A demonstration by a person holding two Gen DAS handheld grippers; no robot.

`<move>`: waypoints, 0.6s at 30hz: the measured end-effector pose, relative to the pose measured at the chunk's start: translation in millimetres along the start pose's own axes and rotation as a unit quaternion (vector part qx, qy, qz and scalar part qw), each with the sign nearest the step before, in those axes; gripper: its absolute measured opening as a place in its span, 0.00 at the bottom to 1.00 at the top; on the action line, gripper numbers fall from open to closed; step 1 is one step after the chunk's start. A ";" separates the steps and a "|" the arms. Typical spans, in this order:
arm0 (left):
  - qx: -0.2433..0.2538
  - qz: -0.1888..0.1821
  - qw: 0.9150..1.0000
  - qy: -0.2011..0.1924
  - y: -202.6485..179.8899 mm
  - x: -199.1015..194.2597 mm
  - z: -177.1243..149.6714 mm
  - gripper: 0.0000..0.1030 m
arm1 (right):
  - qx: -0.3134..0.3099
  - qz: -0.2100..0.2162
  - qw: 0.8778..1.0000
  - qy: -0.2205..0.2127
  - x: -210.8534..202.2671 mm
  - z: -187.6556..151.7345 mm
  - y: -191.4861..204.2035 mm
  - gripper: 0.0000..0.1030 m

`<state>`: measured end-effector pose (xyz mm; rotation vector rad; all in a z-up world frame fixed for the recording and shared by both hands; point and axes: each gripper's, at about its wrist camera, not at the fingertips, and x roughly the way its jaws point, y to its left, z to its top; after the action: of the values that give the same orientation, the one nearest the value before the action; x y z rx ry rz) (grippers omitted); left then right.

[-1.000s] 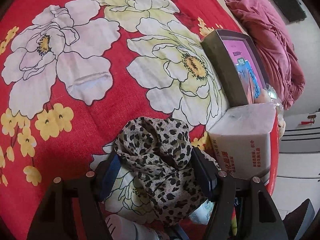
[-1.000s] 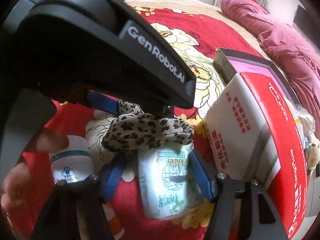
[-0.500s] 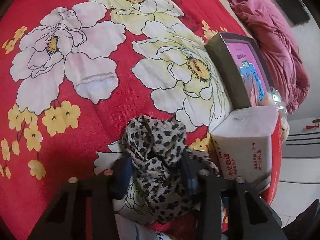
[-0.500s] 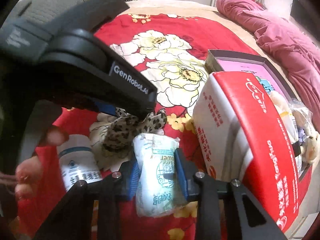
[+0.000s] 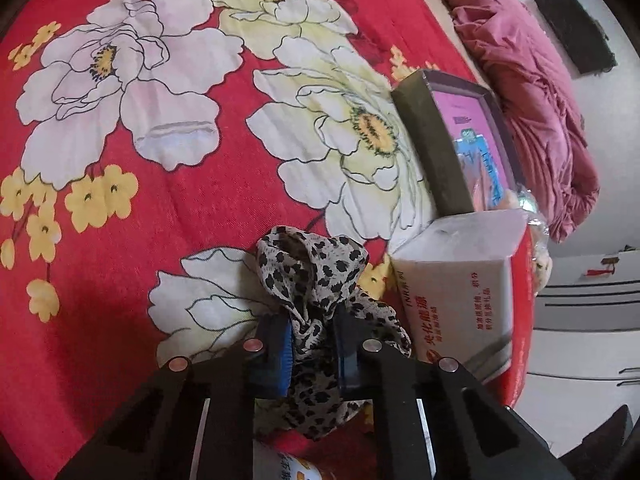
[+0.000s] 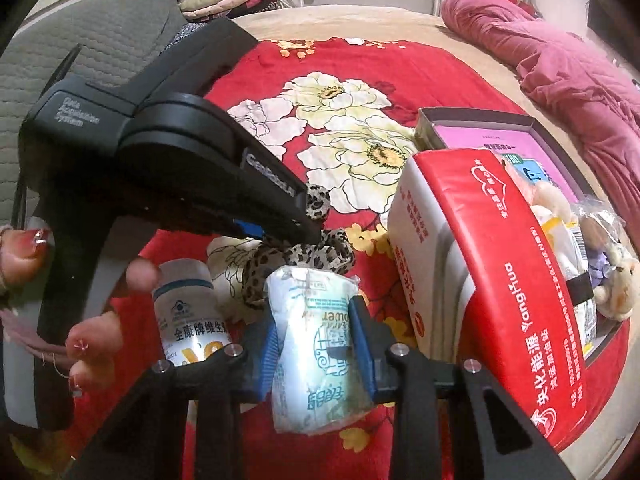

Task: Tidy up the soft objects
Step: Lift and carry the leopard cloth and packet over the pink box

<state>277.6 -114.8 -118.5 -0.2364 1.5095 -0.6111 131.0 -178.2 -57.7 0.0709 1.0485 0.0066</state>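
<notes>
Scarf [image 5: 316, 280], leopard-print, sits bunched on the red floral blanket [image 5: 180, 208] with its near part pinched between the closed-in left gripper [image 5: 312, 346] fingers, while to its right the right gripper [image 6: 316, 344] clamps a white pack [image 6: 316, 344] just left of the red-and-white box [image 6: 492, 292].

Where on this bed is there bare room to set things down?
Free: the red flowered blanket left of the dark tray and beyond the leopard scarf. Crowded: near edge, around the scarf, tissue pack, white bottle and red-and-white box.
</notes>
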 end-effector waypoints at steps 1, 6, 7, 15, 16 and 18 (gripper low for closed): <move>-0.001 -0.005 1.000 -0.003 0.4 -3.0 -3.0 0.15 | 0.000 0.004 1.000 -0.001 -1.1 0.2 0.1 0.33; 0.009 -0.003 0.999 -0.034 -1.5 -25.1 -18.9 0.15 | -0.003 0.010 1.000 -0.007 -6.1 1.8 1.9 0.33; 0.005 -0.002 0.999 -0.038 -0.7 -28.9 -20.3 0.15 | -0.005 0.011 1.000 -0.009 -7.7 2.4 2.7 0.33; -0.009 0.031 0.995 -0.090 10.4 -71.6 -40.2 0.15 | -0.008 0.020 1.000 -0.017 -22.7 4.1 6.5 0.33; -0.010 0.030 0.995 -0.095 11.8 -77.5 -43.4 0.15 | -0.008 0.023 1.000 -0.019 -25.5 4.6 7.1 0.33; -0.008 0.034 0.993 -0.111 9.6 -91.6 -50.3 0.15 | -0.010 0.027 0.999 -0.023 -30.5 5.6 9.0 0.33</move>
<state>235.7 -48.8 -48.6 -0.2563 1.3026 -0.5005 120.9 -170.7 -28.0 0.0812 1.0009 0.0641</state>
